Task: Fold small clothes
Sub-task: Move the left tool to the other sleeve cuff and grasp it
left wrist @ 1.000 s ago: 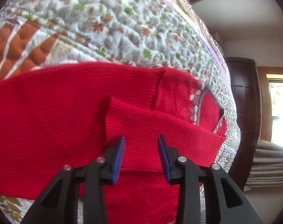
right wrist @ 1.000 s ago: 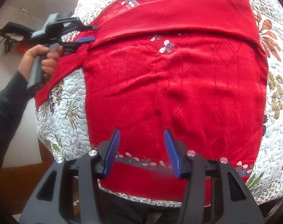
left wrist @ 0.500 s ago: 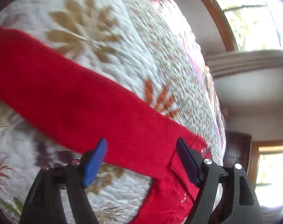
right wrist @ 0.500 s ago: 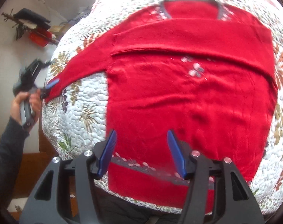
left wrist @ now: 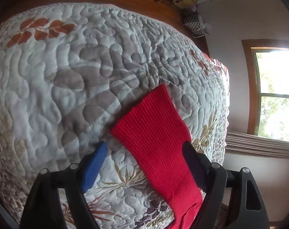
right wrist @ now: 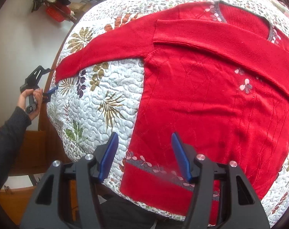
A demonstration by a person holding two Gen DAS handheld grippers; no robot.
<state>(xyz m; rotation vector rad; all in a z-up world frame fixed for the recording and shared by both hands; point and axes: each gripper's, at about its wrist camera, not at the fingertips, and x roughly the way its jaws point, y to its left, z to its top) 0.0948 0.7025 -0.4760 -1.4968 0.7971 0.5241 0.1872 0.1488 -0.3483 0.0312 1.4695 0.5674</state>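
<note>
Your red sweater [right wrist: 211, 99] lies flat, front up, on the floral quilt [right wrist: 98, 99] covering the bed, neckline at the far side and hem at the near edge. One sleeve [right wrist: 220, 42] is folded across the chest; the other sleeve [left wrist: 159, 139] stretches straight out over the quilt toward the bed's side edge. Your left tongs [left wrist: 144, 160] are spread wide at that outstretched sleeve's cuff end, with the ribbed knit lying between the fingers and next to the dark one; they grip nothing. Your right tongs [right wrist: 144, 152] are also wide open and empty, hanging above the sweater's lower left corner near the patterned hem band [right wrist: 163, 171]. In the right wrist view your left hand [right wrist: 33, 99] holds its tool's handle beside the bed.
</note>
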